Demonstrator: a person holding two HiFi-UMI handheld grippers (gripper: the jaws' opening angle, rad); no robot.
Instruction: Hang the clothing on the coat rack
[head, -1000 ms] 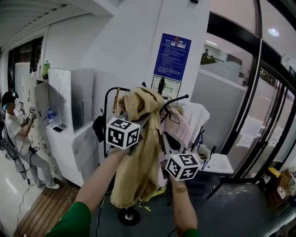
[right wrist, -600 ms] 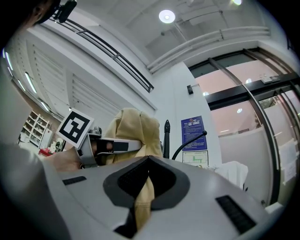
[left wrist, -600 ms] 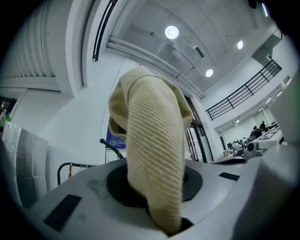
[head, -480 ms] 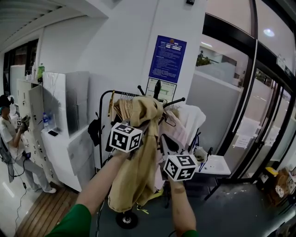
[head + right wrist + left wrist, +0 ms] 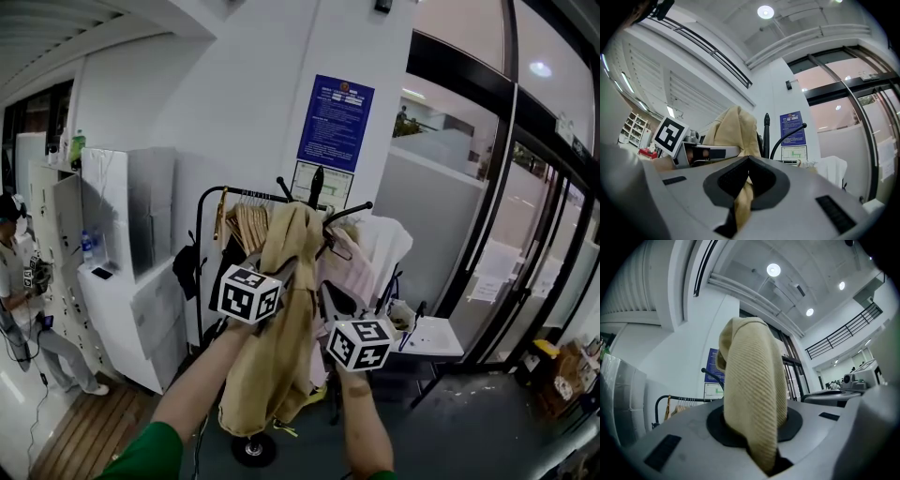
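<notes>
Tan ribbed cloth fills both claws. Left gripper (image 5: 757, 446): jaws clamped on a thick fold of the garment (image 5: 752, 380), which rises from them in a rounded hump with a diagonal weave. Right gripper (image 5: 740, 206): jaws pinched on a thinner strip of the same garment, bunched just left of the rack (image 5: 766, 129).

In the head view both grippers are held up at the cloth's middle, left higher than right. The garment's top sits against the rack's black top, just left of the finial; whether it rests on a hook I cannot tell. The rest hangs in long loose folds toward the round base (image 5: 253, 448). Pale clothes (image 5: 380, 239) hang on the rack's far side. A rail (image 5: 220, 202) with hangers stands behind, under a blue notice (image 5: 335, 122).
</notes>
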